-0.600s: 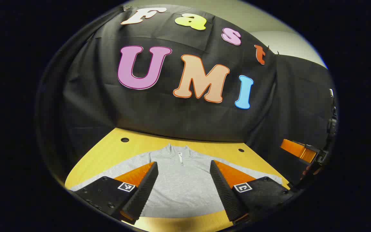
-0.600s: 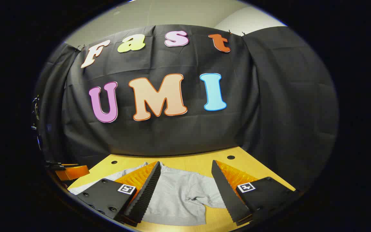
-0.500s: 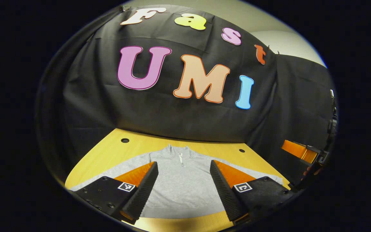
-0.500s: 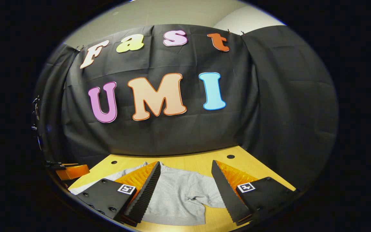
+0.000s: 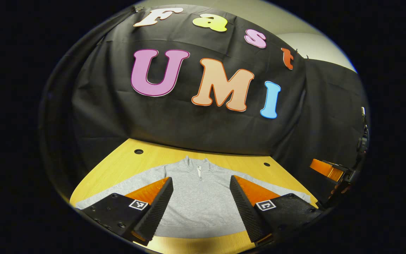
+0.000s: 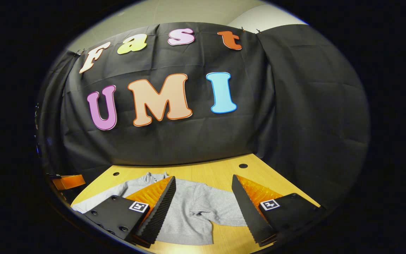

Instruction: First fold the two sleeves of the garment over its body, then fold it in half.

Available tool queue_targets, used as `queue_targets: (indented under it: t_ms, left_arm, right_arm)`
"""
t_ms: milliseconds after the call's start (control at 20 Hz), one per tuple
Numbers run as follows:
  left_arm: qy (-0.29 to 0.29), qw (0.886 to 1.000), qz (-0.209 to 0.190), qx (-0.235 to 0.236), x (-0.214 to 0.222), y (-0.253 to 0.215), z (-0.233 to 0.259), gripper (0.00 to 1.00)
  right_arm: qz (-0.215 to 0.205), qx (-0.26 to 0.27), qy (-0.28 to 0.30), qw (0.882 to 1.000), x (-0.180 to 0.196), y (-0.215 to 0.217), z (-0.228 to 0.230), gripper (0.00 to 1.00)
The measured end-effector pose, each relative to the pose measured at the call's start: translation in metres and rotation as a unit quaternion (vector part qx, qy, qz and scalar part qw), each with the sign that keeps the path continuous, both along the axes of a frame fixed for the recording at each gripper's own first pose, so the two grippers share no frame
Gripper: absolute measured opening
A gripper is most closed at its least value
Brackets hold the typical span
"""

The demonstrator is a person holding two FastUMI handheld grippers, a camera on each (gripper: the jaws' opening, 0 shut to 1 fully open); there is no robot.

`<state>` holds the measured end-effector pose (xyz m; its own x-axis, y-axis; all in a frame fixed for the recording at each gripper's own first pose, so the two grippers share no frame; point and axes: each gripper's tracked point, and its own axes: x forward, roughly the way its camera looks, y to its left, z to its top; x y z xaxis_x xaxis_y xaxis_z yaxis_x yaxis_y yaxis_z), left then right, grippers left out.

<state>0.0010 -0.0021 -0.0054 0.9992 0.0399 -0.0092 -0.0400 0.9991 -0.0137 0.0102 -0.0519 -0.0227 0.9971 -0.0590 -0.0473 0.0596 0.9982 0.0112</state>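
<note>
A grey zip-neck sweatshirt (image 5: 199, 197) lies flat on the wooden table (image 5: 125, 165), collar toward the back wall, sleeves spread out to both sides. My left gripper (image 5: 200, 181) hovers open above its chest, nothing between the fingers. In the right gripper view the sweatshirt (image 6: 196, 208) shows its right half, with a rumpled sleeve (image 6: 224, 211) lying outward. My right gripper (image 6: 203, 180) is open above that shoulder and sleeve, holding nothing. The right gripper (image 5: 328, 169) also appears at the far right of the left gripper view, and the left gripper (image 6: 67, 181) at the far left of the right gripper view.
The table (image 6: 220, 173) has small round holes (image 5: 138, 151) near its back edge, which meets the black cloth wall. Bare wood runs behind the collar and to the right of the sleeve.
The right gripper has swung rightward and tipped down a little, so more of the right sleeve and table shows. The left gripper barely moved. Both stay open.
</note>
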Motion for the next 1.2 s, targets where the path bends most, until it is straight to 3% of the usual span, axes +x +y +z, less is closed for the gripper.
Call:
queue_targets:
  t_ms: [200,400,550,750,1200]
  left_arm:
    - [-0.001,1.0,0.012,-0.003,0.001,0.002,0.0,0.94]
    - [0.001,1.0,0.025,-0.008,0.0,0.008,-0.002,0.94]
    - [0.005,0.999,0.034,-0.011,-0.003,0.011,-0.005,0.94]
    - [0.001,0.999,0.041,-0.024,-0.002,0.013,-0.01,0.94]
    - [0.004,0.996,0.089,-0.021,-0.003,0.02,-0.019,0.94]
  right_arm:
    - [-0.022,0.005,0.001,1.0,0.003,-0.03,-0.001,0.99]
    - [-0.073,-0.001,0.005,0.997,0.003,-0.087,-0.004,0.95]
    - [-0.117,-0.012,0.012,0.993,-0.002,-0.139,-0.011,0.99]
    - [-0.165,-0.019,0.041,0.985,-0.008,-0.198,-0.037,0.99]
    - [-0.206,0.011,0.136,0.969,-0.01,-0.293,-0.137,0.99]
